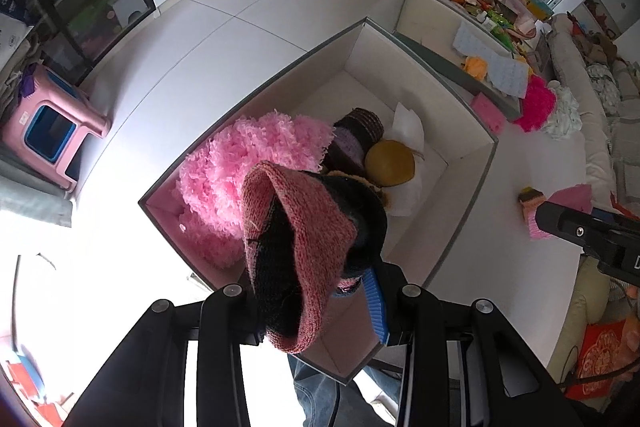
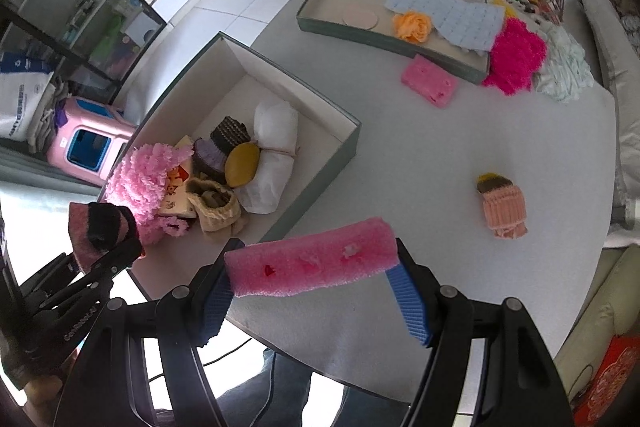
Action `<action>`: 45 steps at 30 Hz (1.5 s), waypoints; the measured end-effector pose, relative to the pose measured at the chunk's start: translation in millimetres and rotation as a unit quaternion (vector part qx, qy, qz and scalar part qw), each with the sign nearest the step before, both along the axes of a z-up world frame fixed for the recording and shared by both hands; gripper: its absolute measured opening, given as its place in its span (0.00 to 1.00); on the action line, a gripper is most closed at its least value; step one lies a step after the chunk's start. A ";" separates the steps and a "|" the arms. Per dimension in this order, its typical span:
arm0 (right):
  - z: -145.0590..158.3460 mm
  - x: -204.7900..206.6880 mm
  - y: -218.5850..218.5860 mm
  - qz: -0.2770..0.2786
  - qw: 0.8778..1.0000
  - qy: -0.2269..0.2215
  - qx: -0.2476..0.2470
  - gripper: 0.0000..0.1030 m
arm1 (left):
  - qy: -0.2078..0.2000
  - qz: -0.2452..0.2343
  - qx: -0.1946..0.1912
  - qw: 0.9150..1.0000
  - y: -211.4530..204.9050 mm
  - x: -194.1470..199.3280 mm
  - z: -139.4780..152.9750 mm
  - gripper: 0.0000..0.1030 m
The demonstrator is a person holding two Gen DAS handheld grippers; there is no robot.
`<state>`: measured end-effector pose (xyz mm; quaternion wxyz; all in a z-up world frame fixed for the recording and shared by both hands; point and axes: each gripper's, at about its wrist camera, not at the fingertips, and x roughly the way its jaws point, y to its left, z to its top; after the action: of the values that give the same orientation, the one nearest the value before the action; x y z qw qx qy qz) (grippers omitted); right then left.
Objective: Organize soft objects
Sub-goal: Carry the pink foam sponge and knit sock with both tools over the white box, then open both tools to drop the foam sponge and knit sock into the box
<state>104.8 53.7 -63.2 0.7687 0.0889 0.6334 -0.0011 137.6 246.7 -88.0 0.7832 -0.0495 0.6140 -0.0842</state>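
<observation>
- Your left gripper (image 1: 320, 303) pinches a pink-and-black knit sock (image 1: 304, 251), hanging over the near end of the open box (image 1: 460, 183).
- Your right gripper (image 2: 320, 291) clamps a pink sponge (image 2: 312, 267) endwise between its blue pads (image 2: 408, 303), over the white table (image 2: 460, 147), just right of the box.
- In the box: fluffy pink cloth (image 1: 240, 163), yellow round pad (image 1: 390, 163), white wrapped bundle (image 2: 276, 147), beige pouch (image 2: 214, 203).
- Loose on the table: small knit piece (image 2: 502, 207), second pink sponge (image 2: 430, 81), magenta fluffy cloth (image 2: 516, 57).
- Shallow tray (image 2: 320, 23) at the far side holds an orange puff (image 2: 412, 25).
</observation>
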 end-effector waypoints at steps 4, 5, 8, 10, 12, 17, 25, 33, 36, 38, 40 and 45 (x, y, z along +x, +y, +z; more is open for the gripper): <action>2.5 9.1 7.8 0.013 1.000 0.000 -0.009 0.72 | 0.003 0.005 -0.001 1.000 1.4 4.8 -3.7 0.38; 3.1 11.1 9.7 0.016 1.000 0.000 -0.010 0.72 | 0.004 0.006 0.000 1.000 1.9 6.1 -4.9 0.38; 3.5 18.3 18.2 0.029 0.999 0.000 -0.016 0.72 | 0.005 0.008 0.004 1.000 3.6 9.3 -7.3 0.38; 3.6 23.1 24.9 0.037 0.999 0.000 -0.017 0.72 | 0.007 0.008 0.007 1.000 4.9 11.1 -8.5 0.38; 2.6 27.7 30.9 0.045 0.999 0.000 -0.018 0.72 | 0.009 0.009 0.007 1.000 6.3 12.7 -10.1 0.38; -1.1 36.6 41.5 0.056 0.998 0.004 -0.021 0.72 | 0.017 0.008 0.012 1.000 8.0 16.7 -15.9 0.38; -13.6 48.6 53.7 0.066 0.997 0.018 -0.021 0.72 | 0.027 0.005 0.022 0.999 4.4 22.9 -24.4 0.38; -21.4 59.7 58.4 0.074 0.997 0.025 -0.022 0.72 | 0.033 0.001 0.028 0.999 1.1 26.9 -28.8 0.38; -23.2 63.1 59.3 0.077 0.996 0.028 -0.022 0.72 | 0.037 0.002 0.029 0.999 0.2 28.1 -30.9 0.38; -24.6 66.7 59.7 0.078 0.996 0.030 -0.024 0.72 | 0.039 0.002 0.030 0.999 -1.2 28.8 -32.3 0.38; -26.0 69.6 60.2 0.080 0.996 0.031 -0.025 0.72 | 0.041 0.000 0.032 0.999 -2.1 29.4 -33.1 0.38; -33.8 74.0 61.7 0.083 0.995 0.038 -0.027 0.72 | 0.047 -0.002 0.036 0.998 -5.1 30.5 -36.7 0.38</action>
<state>178.7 115.4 -97.0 0.7436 0.0151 0.6670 0.0425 168.1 241.7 -124.8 0.7549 -0.0234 0.6526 -0.0614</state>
